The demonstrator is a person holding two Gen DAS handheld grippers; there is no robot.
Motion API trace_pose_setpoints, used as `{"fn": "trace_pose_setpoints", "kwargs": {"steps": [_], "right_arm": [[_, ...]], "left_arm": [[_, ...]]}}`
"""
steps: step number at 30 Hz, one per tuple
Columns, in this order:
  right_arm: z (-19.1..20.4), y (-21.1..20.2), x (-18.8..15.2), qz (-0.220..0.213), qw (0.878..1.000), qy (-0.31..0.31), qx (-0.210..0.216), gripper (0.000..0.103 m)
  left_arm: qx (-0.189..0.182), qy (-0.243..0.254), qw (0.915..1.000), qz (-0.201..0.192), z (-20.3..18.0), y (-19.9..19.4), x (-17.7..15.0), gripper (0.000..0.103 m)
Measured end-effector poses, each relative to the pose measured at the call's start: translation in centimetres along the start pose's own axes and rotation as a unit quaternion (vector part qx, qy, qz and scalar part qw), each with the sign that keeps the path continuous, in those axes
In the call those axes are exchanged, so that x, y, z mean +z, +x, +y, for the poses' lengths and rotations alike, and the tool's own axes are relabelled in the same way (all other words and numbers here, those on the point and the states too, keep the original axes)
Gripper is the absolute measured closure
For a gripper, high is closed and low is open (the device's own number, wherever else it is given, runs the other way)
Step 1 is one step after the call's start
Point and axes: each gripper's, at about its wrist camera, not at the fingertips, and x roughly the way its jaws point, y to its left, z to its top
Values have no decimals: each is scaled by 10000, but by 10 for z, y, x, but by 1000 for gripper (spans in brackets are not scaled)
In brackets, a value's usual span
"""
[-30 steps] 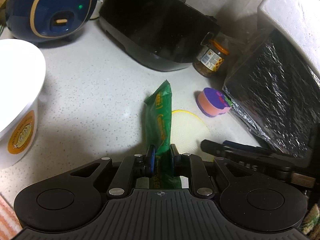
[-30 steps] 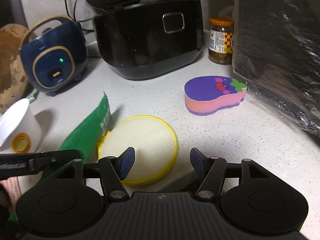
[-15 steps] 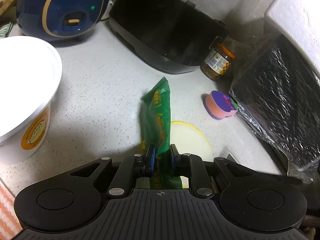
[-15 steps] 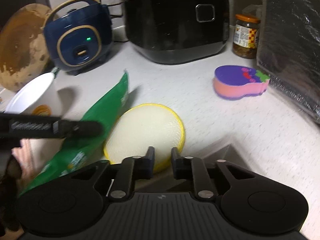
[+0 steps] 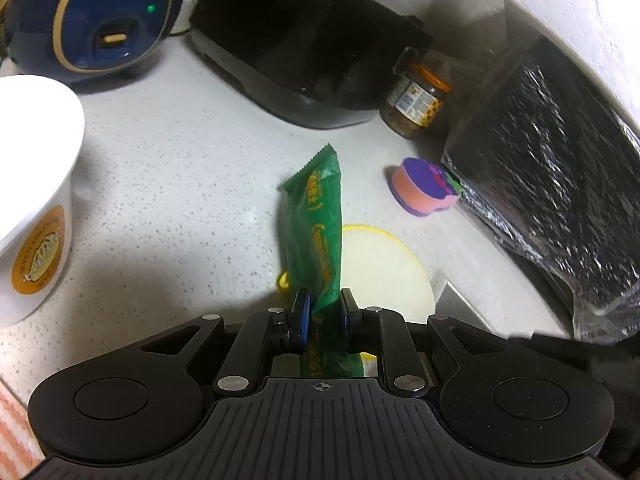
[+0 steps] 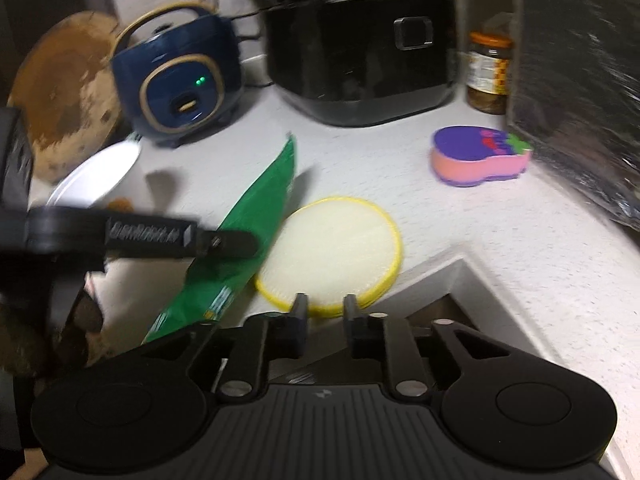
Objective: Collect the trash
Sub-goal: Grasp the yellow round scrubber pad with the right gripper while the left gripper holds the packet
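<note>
With our left gripper (image 5: 323, 307) clamping its jaws on the long green plastic wrapper (image 5: 317, 232) above the speckled white bench (image 5: 168, 184), our right gripper (image 6: 325, 307) opens its empty jaws, so next we need a bin.

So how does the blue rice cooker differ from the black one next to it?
The rounded navy-blue rice cooker with gold trim is smaller than the boxy glossy black rice cooker. The blue one shows a lit green light on its front; no light shows on the black one, only a square panel. The blue one's lid is closed, while the black one's seems raised. Both stand at the back of the speckled white countertop.
</note>
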Motion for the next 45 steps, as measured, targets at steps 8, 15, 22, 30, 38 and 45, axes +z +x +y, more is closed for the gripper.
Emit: {"fn": "trace_pose_setpoints", "kwargs": {"steps": [8, 15, 22, 30, 38, 45], "right_arm": [[-17, 30, 19, -118, 9988, 326, -353, 52], [-6, 34, 8, 71, 9998, 197, -43, 67], [1, 11, -13, 176, 9990, 147, 383, 74], [-18, -4, -21, 91, 9967, 752, 304, 71], [-52, 24, -27, 491, 9621, 2455, 1080, 61], [-25, -6, -34, 148, 9668, 2417, 815, 85]], "left_arm": [[-141, 128, 9998, 89, -4, -3, -8, 84], [-11, -122, 9998, -133, 9, -14, -4, 84], [25, -89, 9999, -132, 8, -12, -3, 84], [-199, 205, 9996, 55, -3, -5, -12, 84], [-323, 221, 9992, 105, 5, -9, -15, 84], [-663, 242, 9975, 81, 17, -26, -14, 85]]}}
